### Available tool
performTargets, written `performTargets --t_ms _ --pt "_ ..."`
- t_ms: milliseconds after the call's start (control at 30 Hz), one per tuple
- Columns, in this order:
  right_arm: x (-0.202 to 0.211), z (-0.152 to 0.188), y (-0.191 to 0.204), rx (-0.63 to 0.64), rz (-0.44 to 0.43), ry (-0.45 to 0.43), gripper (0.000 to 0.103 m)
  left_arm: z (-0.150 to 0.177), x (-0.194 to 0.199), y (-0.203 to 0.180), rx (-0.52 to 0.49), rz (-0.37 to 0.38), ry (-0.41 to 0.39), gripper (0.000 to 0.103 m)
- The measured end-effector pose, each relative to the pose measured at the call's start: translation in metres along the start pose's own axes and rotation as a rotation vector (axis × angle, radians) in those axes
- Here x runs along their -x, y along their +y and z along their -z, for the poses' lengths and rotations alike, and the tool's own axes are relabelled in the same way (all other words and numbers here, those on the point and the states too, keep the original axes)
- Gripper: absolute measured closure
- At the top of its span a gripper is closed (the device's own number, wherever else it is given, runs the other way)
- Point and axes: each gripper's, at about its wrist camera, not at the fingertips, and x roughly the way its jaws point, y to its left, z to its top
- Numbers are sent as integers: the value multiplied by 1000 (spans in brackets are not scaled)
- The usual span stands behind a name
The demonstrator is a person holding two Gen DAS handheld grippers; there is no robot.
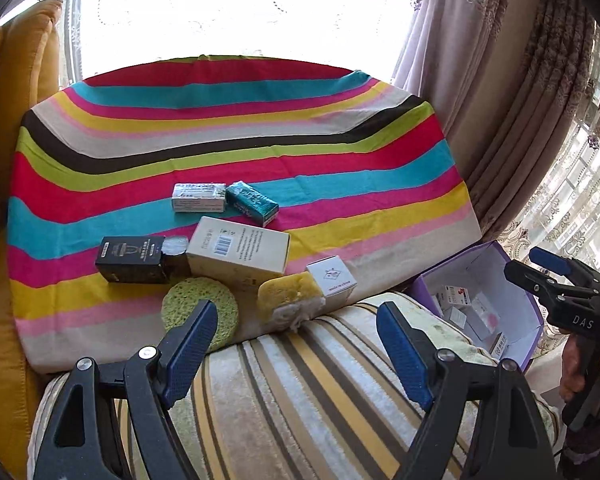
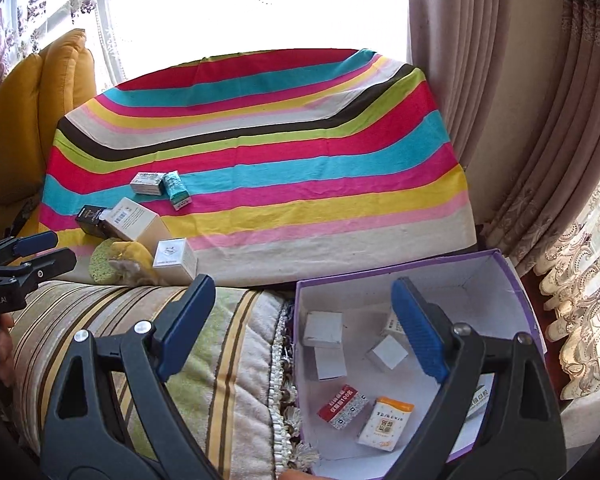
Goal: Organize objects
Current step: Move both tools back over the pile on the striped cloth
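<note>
Sponges first: the left gripper [image 1: 296, 328] is hanging wide apart, holding nothing, right behind the green sponge [image 1: 199, 307] and yellow sponge [image 1: 288, 295], boxes lying beyond. The right gripper [image 2: 304, 332] is gaping empty over the purple box [image 2: 496, 276]; only its camera's showing the packets inside.

Daylight floods in from the window [image 1: 240, 12] ahead of me, blown out to pure white. The striped cloth [image 1: 236, 152] is bright and sharp. Fisheye bending curves the edges, and the corners fall dark.
</note>
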Motion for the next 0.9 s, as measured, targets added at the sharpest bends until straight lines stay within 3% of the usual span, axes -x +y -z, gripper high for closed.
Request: performTargets --t_ms 233,700,900 --pt "-9 -6 32 31 -90 55 12 4 12 45 76 -44 -14 20" --pt "-39 -19 130 192 -163 142 12 3 3 101 154 -83 23 20" --pt "-69 -21 157 186 -181 209 12 -2 -5 122 170 -95 46 20"
